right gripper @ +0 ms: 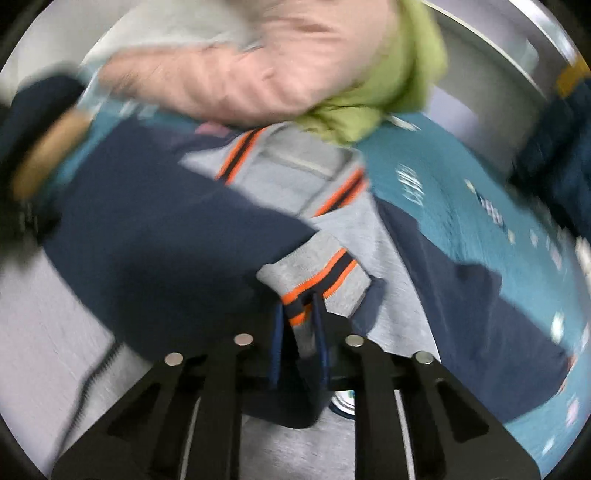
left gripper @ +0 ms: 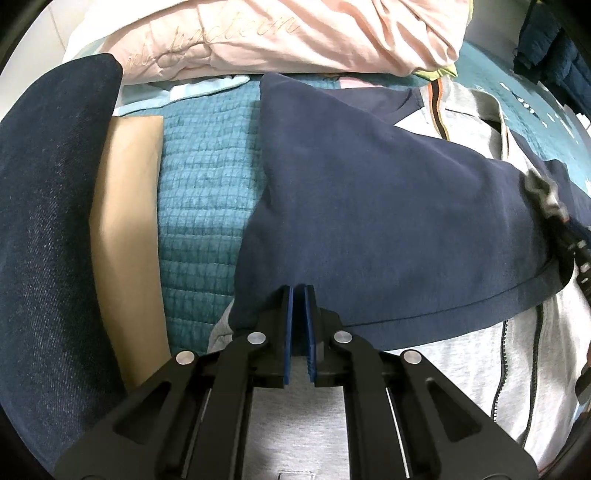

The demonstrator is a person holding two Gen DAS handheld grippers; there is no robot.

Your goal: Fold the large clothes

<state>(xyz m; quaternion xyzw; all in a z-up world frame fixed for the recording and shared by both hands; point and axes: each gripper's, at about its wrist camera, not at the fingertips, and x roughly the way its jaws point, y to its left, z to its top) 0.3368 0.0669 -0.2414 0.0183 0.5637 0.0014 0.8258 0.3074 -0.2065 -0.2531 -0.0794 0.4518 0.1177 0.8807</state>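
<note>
A grey zip jacket with navy sleeves lies on a teal quilt. In the left wrist view its navy sleeve [left gripper: 369, 192] is folded across the grey body [left gripper: 461, 369]. My left gripper [left gripper: 298, 291] is shut on the sleeve's near edge. The right gripper [left gripper: 550, 206] shows at the right edge of this view. In the right wrist view my right gripper [right gripper: 300, 306] is shut on the grey cuff with orange and navy stripes [right gripper: 314, 280]. The navy sleeve [right gripper: 159, 229] runs left from it over the grey body [right gripper: 44, 332]. This view is blurred.
A teal quilt [left gripper: 199, 206] covers the bed. Folded dark denim [left gripper: 44, 221] and a tan garment [left gripper: 125, 236] lie at the left. A pink garment [left gripper: 280, 33] and a green one [right gripper: 369, 107] are piled at the back. Dark clothes [right gripper: 554, 155] sit far right.
</note>
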